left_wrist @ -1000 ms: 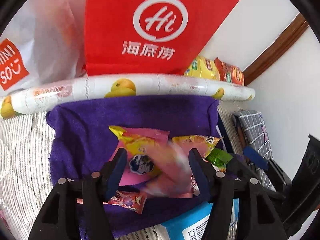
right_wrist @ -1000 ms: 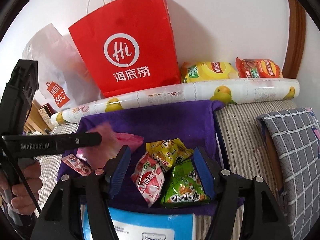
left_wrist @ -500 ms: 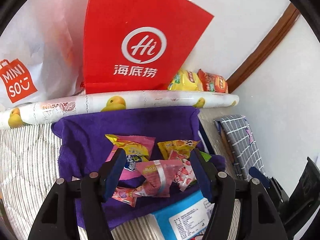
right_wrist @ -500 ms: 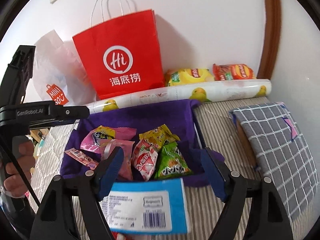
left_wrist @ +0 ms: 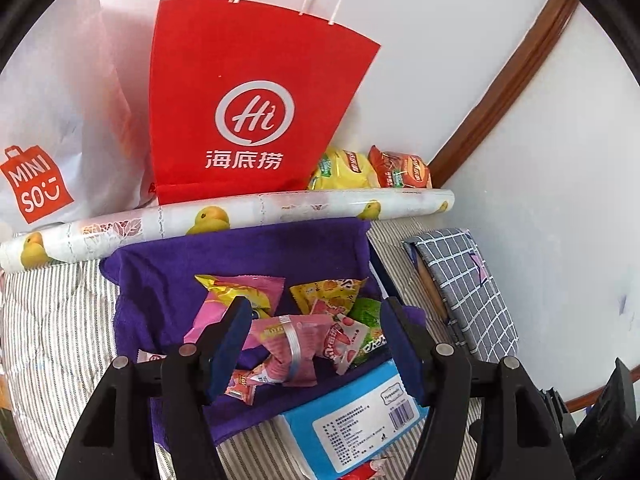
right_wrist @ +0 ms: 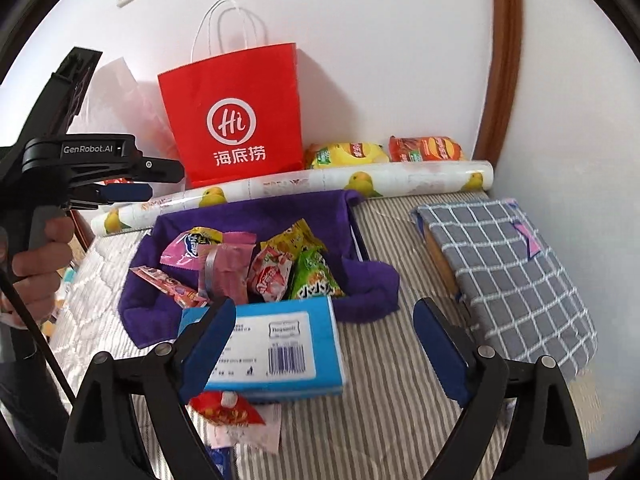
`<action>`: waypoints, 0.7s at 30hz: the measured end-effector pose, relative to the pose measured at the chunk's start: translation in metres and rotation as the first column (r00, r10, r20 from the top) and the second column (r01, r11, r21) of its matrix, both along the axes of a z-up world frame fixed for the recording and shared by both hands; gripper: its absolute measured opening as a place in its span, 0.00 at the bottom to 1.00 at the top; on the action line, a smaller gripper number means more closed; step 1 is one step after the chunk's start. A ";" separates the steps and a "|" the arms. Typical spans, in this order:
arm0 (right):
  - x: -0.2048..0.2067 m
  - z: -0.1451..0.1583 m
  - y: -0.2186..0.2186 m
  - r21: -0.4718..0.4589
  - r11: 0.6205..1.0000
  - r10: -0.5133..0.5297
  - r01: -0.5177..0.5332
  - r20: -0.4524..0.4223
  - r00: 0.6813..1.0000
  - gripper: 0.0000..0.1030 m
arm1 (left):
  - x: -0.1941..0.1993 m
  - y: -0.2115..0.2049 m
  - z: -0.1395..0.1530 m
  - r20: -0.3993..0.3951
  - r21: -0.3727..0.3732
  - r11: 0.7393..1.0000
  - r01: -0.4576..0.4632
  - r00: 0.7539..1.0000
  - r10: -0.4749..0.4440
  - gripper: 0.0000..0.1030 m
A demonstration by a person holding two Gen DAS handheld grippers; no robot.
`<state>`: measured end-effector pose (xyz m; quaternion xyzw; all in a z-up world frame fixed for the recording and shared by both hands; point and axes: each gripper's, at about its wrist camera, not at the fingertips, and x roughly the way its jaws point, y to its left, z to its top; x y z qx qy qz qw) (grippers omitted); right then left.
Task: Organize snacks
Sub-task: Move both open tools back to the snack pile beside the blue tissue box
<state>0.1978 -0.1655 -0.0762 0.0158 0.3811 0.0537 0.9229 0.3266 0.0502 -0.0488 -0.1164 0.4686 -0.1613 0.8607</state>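
Opening with nothing between its jaws, the right gripper (right_wrist: 324, 344) hangs above the blue box (right_wrist: 276, 344); the left gripper (left_wrist: 316, 340) gapes empty over snack packets (right_wrist: 256, 264) heaped on the purple towel (right_wrist: 360, 280) behind that box. Striped bedding (right_wrist: 392, 400) right of the box lies bare.

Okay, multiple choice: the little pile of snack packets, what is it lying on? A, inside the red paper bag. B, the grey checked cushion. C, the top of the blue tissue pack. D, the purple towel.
D: the snack packets lie spread on the purple towel, beyond the blue tissue pack, apart from the grey checked cushion and in front of the red paper bag.
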 end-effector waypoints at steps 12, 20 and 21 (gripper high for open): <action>-0.029 -0.009 -0.011 0.075 0.996 0.044 -0.041 -0.039 0.998 0.87 | -0.017 -0.019 0.014 0.053 0.048 0.999 0.008 0.999 -0.010 0.63; -0.058 -0.032 0.016 0.060 0.989 0.139 -0.134 -0.082 0.987 0.87 | -0.048 -0.001 0.001 0.000 0.042 0.998 -0.043 0.999 0.043 0.63; -0.060 -0.036 0.021 0.055 0.987 0.154 -0.149 -0.085 0.985 0.87 | -0.054 0.003 -0.001 -0.004 0.046 0.998 -0.053 0.999 0.053 0.63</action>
